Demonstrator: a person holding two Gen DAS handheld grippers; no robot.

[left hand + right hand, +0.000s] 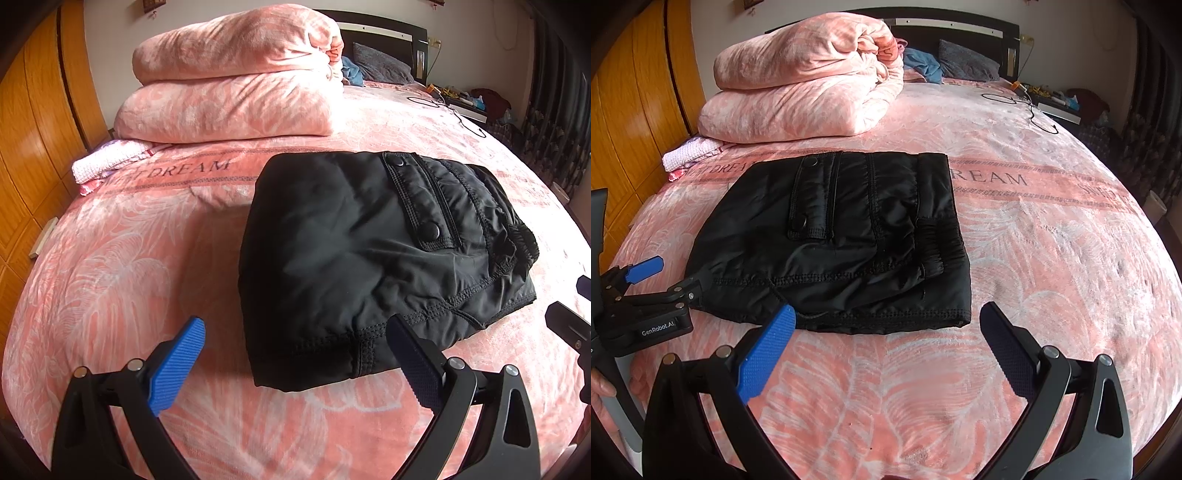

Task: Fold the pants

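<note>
The black pants (pixel 369 254) lie folded into a compact rectangle on the pink bedspread (pixel 122 280), pocket flap with snaps facing up. They also show in the right wrist view (pixel 842 240). My left gripper (pixel 295 332) is open and empty, its right finger over the near edge of the pants. It also shows at the left of the right wrist view (pixel 674 275), beside the pants' near left corner. My right gripper (pixel 886 321) is open and empty, just in front of the pants' near edge; part of it shows at the right edge of the left wrist view (pixel 569 325).
A folded pink duvet (pixel 805 81) sits stacked at the back left, with a small pink cloth (pixel 689 157) beside it. Pillows (pixel 967 62) and a headboard stand behind. A black cable (pixel 1030 107) lies at the far right. A wooden wardrobe (pixel 639 110) stands on the left.
</note>
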